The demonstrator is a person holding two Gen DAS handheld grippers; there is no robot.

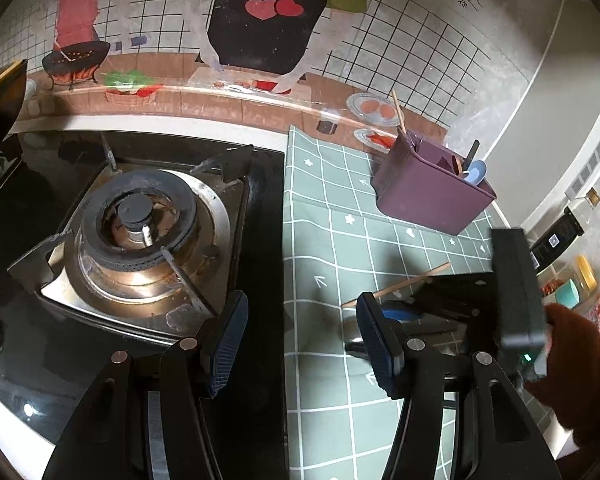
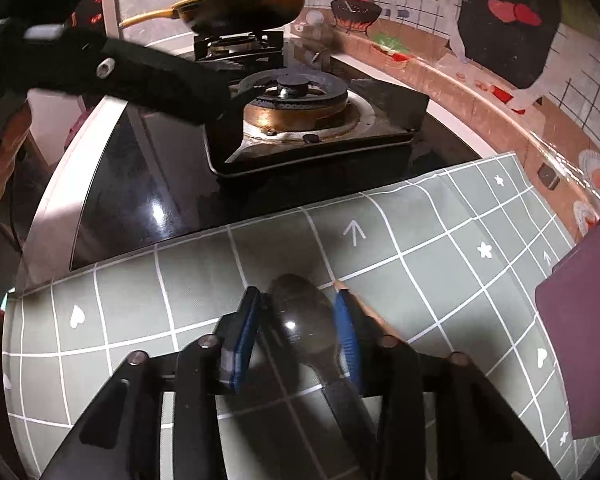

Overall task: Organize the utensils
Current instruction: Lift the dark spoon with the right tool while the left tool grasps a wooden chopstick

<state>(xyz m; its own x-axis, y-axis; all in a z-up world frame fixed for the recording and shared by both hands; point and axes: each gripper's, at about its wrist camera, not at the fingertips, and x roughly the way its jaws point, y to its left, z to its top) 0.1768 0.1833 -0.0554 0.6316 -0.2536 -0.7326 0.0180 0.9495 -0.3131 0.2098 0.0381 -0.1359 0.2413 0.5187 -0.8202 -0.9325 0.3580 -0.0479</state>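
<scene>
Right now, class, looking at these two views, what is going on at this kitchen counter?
A person holds a gripper in each hand, tidying utensils beside a gas stove. The right gripper straddles the bowl of a dark spoon lying on the green checked mat; whether its pads press on it is unclear. A wooden chopstick lies next to it. The left gripper is open and empty. A purple utensil holder already contains some utensils.
</scene>
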